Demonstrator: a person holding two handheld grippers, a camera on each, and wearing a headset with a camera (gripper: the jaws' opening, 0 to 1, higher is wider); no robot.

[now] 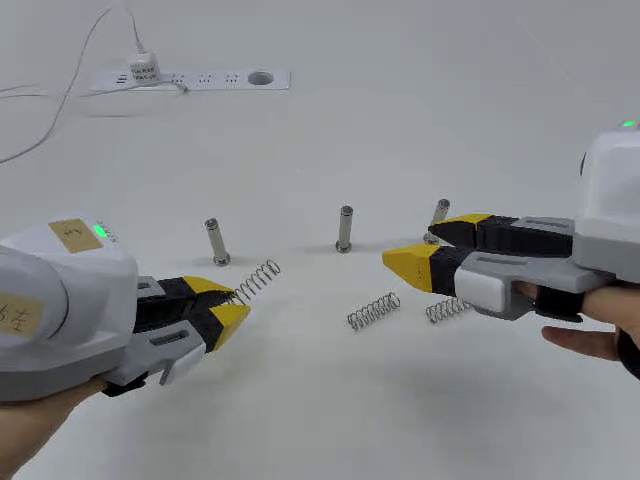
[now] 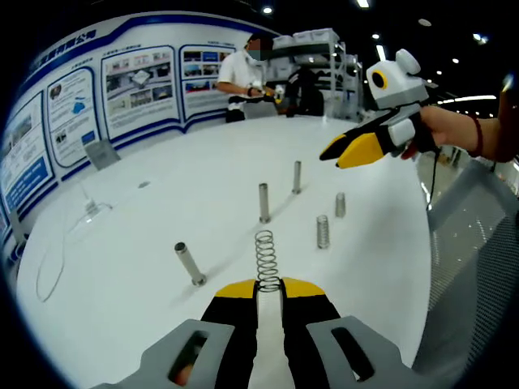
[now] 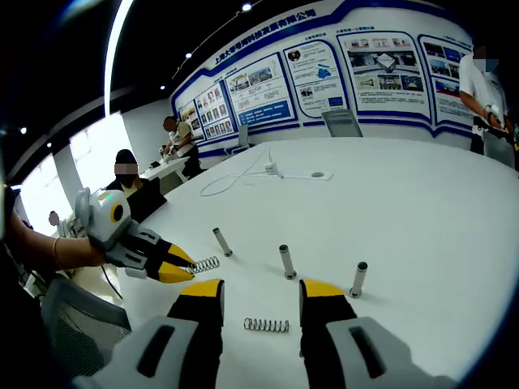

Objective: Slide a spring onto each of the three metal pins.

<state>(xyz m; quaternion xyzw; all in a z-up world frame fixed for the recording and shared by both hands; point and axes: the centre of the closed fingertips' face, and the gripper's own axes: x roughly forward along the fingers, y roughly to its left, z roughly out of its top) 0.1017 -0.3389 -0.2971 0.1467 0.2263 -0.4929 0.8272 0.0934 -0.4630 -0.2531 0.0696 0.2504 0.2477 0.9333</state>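
Three upright metal pins stand in a row on the white table, all bare. My left gripper is shut on one end of a spring, which sticks out toward the leftmost pin. Two more springs lie on the table in front of the pins. My right gripper is open, hovering above one lying spring, close to the right pin.
A white power strip with a plugged charger and cable lies at the far left of the table. People stand and sit beyond the table edges in the gripper views.
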